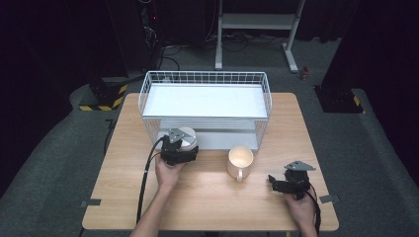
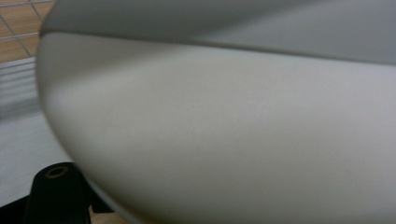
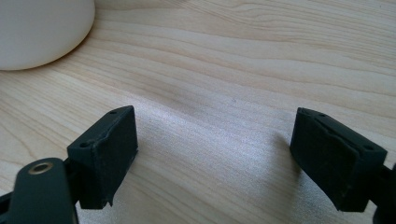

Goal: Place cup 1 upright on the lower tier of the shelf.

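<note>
Now the left gripper (image 1: 179, 148) is at a grey-white bowl (image 1: 185, 137) by the front of the wire rack's (image 1: 267, 94) lower shelf; it seems to hold it, but I cannot tell for sure. The right gripper (image 3: 215, 154), jaws wide and empty, waits near the cream mug (image 1: 239, 161). I judge the next move is sliding the bowl onto that shelf, under the upper tier.

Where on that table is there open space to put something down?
Bare wood lies left of the left gripper, along the near edge of the table between the two forearms, and between the mug and the right gripper. It is crowded at the wire rack, where the left gripper holds a grey dish.
</note>
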Tool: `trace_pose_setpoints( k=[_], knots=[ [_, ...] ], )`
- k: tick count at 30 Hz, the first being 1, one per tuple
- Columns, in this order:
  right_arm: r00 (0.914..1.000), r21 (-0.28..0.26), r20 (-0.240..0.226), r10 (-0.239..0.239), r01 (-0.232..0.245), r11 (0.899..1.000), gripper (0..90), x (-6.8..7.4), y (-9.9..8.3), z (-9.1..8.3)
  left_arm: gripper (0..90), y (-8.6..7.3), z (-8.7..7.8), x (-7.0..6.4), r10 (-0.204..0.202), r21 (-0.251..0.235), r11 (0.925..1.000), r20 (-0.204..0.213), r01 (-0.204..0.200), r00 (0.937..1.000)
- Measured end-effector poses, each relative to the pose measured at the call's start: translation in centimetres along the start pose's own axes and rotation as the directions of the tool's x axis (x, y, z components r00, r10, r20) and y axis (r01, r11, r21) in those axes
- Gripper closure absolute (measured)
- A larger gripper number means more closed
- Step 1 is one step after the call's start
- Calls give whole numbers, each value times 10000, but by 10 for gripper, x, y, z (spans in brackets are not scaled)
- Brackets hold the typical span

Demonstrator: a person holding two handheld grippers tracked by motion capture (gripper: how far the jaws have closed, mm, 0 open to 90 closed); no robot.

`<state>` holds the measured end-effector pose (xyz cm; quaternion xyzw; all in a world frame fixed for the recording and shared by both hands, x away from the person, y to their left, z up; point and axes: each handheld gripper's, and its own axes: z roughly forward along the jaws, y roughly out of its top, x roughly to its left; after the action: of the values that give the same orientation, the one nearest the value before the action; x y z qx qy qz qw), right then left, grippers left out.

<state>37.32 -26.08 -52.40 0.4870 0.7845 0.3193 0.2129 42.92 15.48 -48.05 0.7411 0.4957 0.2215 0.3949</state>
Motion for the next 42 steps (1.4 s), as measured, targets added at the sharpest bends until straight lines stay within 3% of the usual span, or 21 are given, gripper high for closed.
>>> trace_pose_setpoints(
  k=[9,16,21,36,42],
  knots=[
    [10000,-1,3,3,-3,10000,151,0,0,0,188,1,4,2,-133,-219,9997,-31,133,9999],
    [10000,-2,2,0,0,10000,151,0,0,0,188,8,9,0,258,29,9997,-239,-257,9994],
    [10000,0,-4,4,-4,10000,151,0,0,0,188,8,12,3,68,-118,9999,-225,-70,9997],
    [10000,-12,-21,29,-29,10000,151,0,0,0,188,9,19,8,8,-460,9989,-447,-28,9990],
    [10000,-16,-26,-4,4,10000,151,0,0,0,188,15,25,7,217,-258,9994,-552,-231,9982]
  ],
)
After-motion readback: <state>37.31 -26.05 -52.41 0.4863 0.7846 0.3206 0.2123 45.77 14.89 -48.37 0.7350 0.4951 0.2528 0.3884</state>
